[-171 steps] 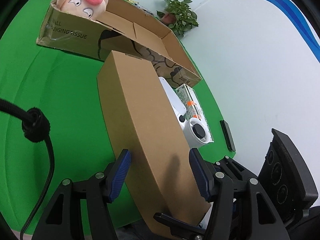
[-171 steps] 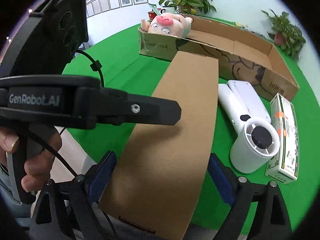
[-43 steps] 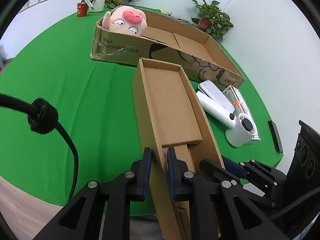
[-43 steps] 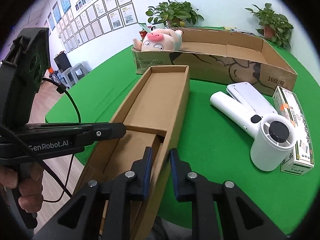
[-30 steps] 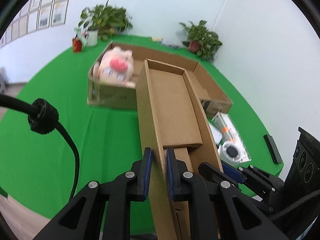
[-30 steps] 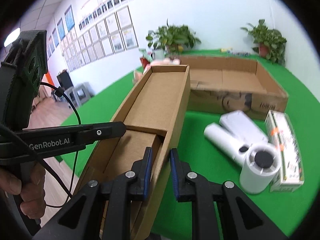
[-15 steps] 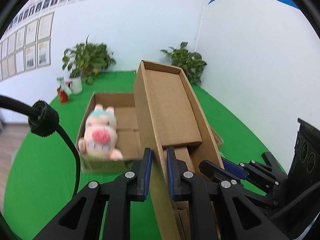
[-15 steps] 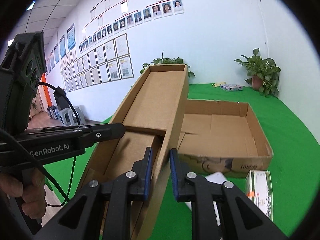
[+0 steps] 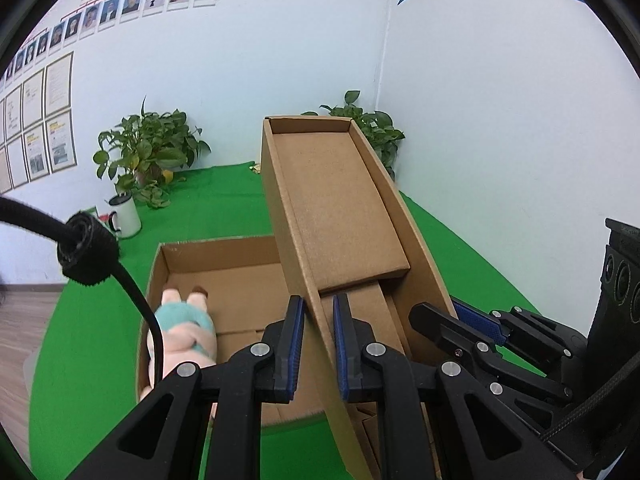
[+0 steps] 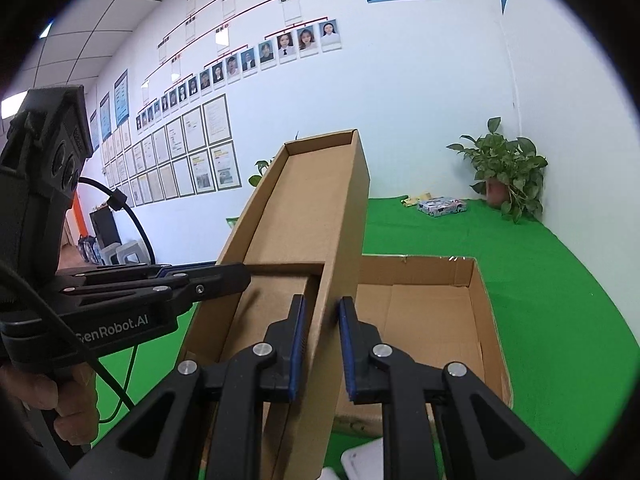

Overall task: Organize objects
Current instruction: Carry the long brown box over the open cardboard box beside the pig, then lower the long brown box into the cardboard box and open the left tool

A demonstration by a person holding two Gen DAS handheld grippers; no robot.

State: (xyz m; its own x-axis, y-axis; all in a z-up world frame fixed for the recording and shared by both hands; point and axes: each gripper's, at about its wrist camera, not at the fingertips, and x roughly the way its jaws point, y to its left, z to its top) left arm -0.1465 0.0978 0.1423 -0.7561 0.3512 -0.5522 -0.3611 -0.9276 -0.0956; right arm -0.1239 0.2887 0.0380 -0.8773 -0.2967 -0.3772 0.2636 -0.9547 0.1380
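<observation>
A long, narrow open cardboard box [image 9: 340, 200] [image 10: 304, 208] is held up in the air, tilted with its far end raised. My left gripper [image 9: 316, 344] is shut on its left side wall. My right gripper [image 10: 322, 348] is shut on its right side wall. Each gripper shows in the other's view: the right gripper [image 9: 476, 324] and the left gripper [image 10: 188, 280]. Below lies a big shallow cardboard tray [image 9: 224, 276] [image 10: 436, 320] on the green table. A pink plush pig [image 9: 184, 332] lies at the tray's near left end.
Potted plants [image 9: 148, 156] [image 10: 504, 168] stand at the table's back corners, with a white mug [image 9: 124, 216] beside the left one. A small packet [image 10: 442, 205] lies far back. A white device's corner [image 10: 364, 464] peeks at the bottom. A hand [image 10: 60, 404] grips the left gripper's handle.
Both grippers have lifted the long box up off the table and carried it forward over the big tray; its far end now points at the wall. The fan and green packet left view.
</observation>
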